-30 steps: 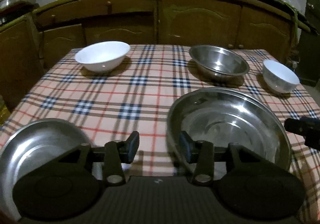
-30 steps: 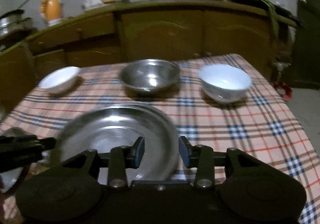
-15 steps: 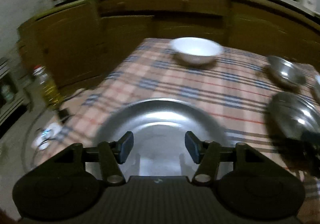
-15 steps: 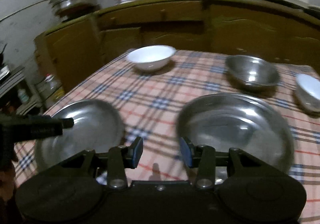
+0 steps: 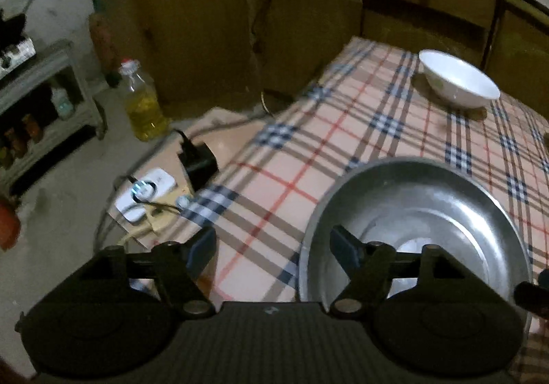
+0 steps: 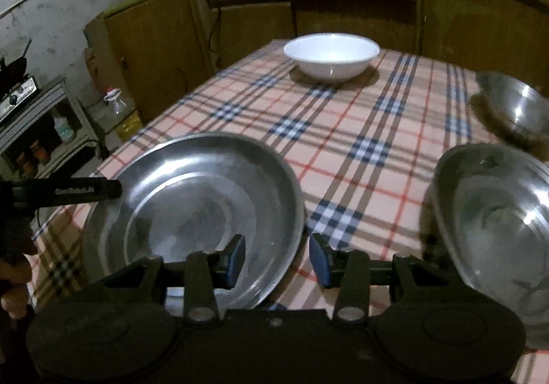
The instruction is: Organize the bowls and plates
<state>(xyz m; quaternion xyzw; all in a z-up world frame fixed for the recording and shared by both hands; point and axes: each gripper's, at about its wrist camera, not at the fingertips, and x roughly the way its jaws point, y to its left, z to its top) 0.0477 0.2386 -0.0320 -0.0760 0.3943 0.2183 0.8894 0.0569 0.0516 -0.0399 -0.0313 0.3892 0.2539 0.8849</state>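
- Left wrist view: the left gripper [image 5: 272,243] is hanging over the near left edge of the table [image 5: 308,157]; its jaws are opening, with nothing between them; the right finger is overlapping the rim of the steel plate [image 5: 429,212], which is lying flat near the table corner; a white bowl [image 5: 458,80] is sitting well beyond it; an oil bottle [image 5: 142,102] and a power strip [image 5: 145,192] are standing on the floor; no label is reading clearly.
- Right wrist view: the right gripper [image 6: 278,260] is holding its jaws apart and empty over the same plate's near rim [image 6: 192,205]; a second plate [image 6: 490,229] is lying apart at right; a steel bowl [image 6: 514,109] is sitting beyond it; the left gripper's finger [image 6: 68,193] is carrying small white lettering, too blurred to read.
- Progress: nothing appears stacked yet; both plates and all visible bowls are still sitting separately, so the grouping is all remaining.
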